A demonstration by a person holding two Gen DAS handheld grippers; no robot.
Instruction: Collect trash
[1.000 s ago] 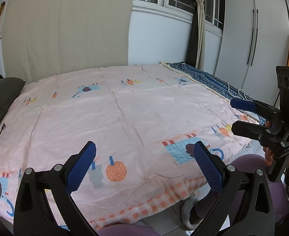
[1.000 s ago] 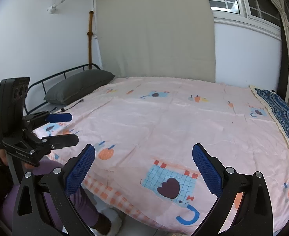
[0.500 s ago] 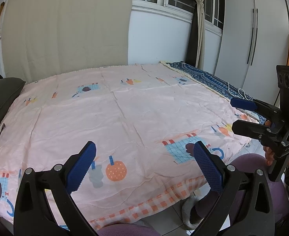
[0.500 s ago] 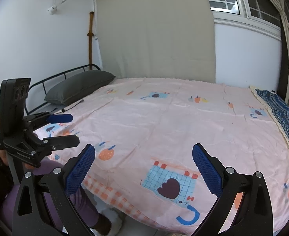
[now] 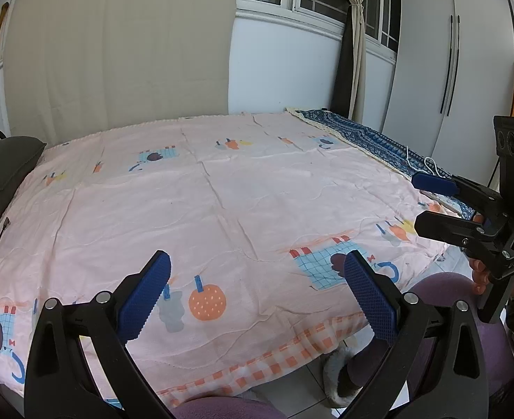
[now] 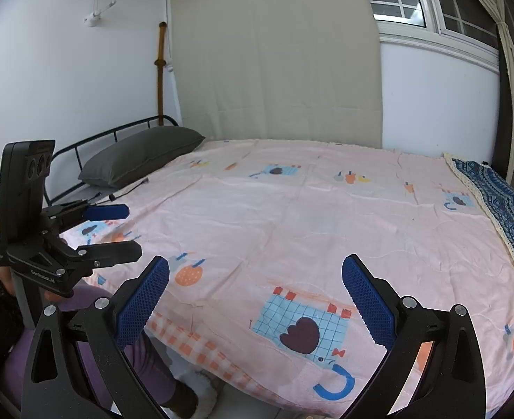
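Left gripper (image 5: 257,296) up over the near edge of the bed, fingers spread wide, nothing between them. Right gripper (image 6: 255,300) alongside, likewise wide apart and empty. Pink quilt (image 5: 222,202) with cartoon prints stretched smooth across the whole bed. Grey pillow (image 6: 141,160) far left by the black rail (image 6: 117,132), thin black cable (image 6: 127,188) trailing just beside it. Blue patterned blanket (image 5: 372,143) along the right edge, white cord (image 5: 428,164) on top. Purple trouser legs (image 5: 442,289) below the near edge. No trash to be made out anywhere on the quilt.
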